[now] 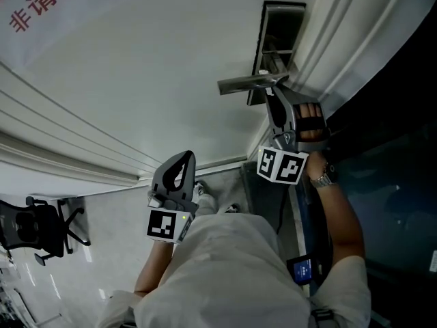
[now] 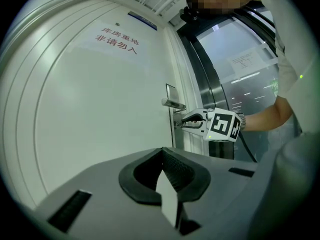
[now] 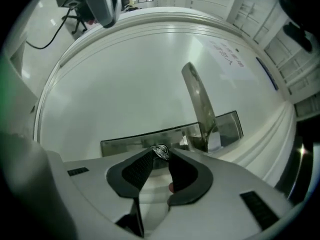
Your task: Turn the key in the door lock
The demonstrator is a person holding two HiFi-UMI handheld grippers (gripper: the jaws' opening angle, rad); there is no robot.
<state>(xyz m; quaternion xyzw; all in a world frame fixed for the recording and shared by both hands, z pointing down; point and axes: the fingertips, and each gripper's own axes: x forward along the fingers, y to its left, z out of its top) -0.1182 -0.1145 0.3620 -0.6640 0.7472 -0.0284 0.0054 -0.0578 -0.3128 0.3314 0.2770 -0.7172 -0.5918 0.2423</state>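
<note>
A white door [image 1: 136,67] carries a metal lock plate [image 1: 280,43] with a lever handle [image 1: 249,83]. My right gripper [image 1: 272,93] is up against the plate just below the handle. In the right gripper view the silver key [image 3: 161,151] sticks out of the plate [image 3: 125,144] between the tips of my right gripper [image 3: 161,155], whose jaws stand a little apart and do not clamp it. The handle [image 3: 197,99] rises just beyond. My left gripper [image 1: 186,154] hangs back from the door, lower left, shut with nothing in it. From the left gripper view the right gripper [image 2: 184,121] shows at the lock, under the handle [image 2: 172,103].
Red printed characters [image 1: 41,2] mark the door's upper part. A dark glass panel and metal frame [image 1: 382,149] border the door on the right. An office chair [image 1: 37,227] stands on the shiny floor at the lower left. A small device [image 1: 302,270] hangs at the person's waist.
</note>
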